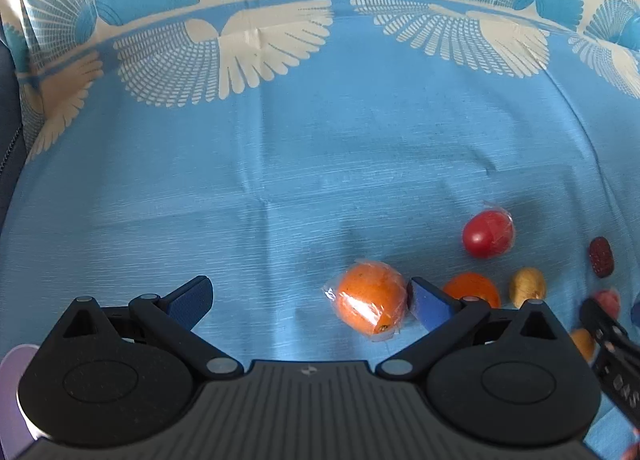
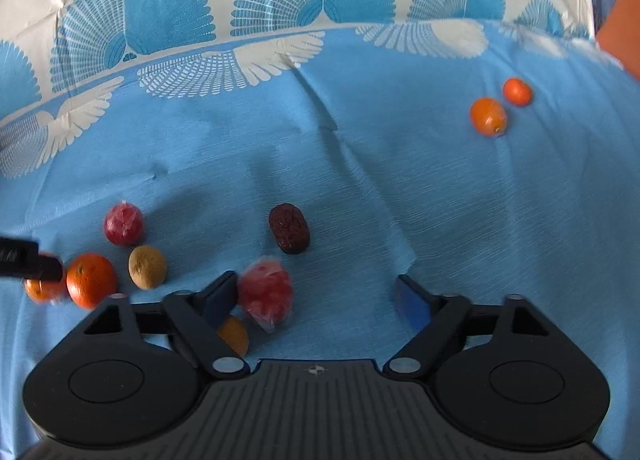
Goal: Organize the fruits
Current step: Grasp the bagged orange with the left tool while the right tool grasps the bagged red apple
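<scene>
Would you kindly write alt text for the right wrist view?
The right claw hangs open over a blue patterned cloth, with a plastic-wrapped red fruit beside its left finger. A dark wrinkled date lies beyond, more fruit sits at the left, and two small oranges lie far right.

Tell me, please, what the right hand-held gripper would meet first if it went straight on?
Probably bare blue tablecloth: the right hand-held gripper stands open, the wrapped red fruit beside its left finger.

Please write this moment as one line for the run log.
left claw: open, wrapped orange at its right finger | right claw: open, wrapped red fruit by its left finger | nothing gripped
</scene>
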`<action>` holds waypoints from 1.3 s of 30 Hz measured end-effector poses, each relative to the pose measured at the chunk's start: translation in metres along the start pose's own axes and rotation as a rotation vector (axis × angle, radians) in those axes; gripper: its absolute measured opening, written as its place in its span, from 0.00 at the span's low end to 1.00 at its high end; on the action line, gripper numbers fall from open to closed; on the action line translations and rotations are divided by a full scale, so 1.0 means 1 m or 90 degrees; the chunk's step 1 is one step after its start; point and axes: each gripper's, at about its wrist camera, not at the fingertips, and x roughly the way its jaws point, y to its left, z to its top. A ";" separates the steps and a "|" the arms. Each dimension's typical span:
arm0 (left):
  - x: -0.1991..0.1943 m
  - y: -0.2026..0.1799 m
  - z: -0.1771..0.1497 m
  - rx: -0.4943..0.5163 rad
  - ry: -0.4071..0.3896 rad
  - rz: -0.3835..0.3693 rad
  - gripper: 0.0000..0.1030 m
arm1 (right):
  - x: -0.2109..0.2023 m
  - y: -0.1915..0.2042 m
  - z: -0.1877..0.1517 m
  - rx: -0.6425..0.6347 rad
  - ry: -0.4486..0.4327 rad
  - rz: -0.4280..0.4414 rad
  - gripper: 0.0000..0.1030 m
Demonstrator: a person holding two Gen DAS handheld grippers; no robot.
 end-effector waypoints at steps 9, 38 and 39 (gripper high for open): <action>-0.028 0.007 -0.007 0.000 -0.062 -0.078 0.33 | -0.019 0.001 -0.004 -0.027 -0.022 0.037 0.29; -0.078 0.055 -0.070 0.025 -0.090 -0.105 0.78 | -0.120 -0.001 -0.033 -0.043 -0.050 0.081 0.29; -0.066 0.050 -0.066 0.035 -0.075 -0.102 0.78 | -0.116 -0.001 -0.032 -0.042 -0.048 0.079 0.29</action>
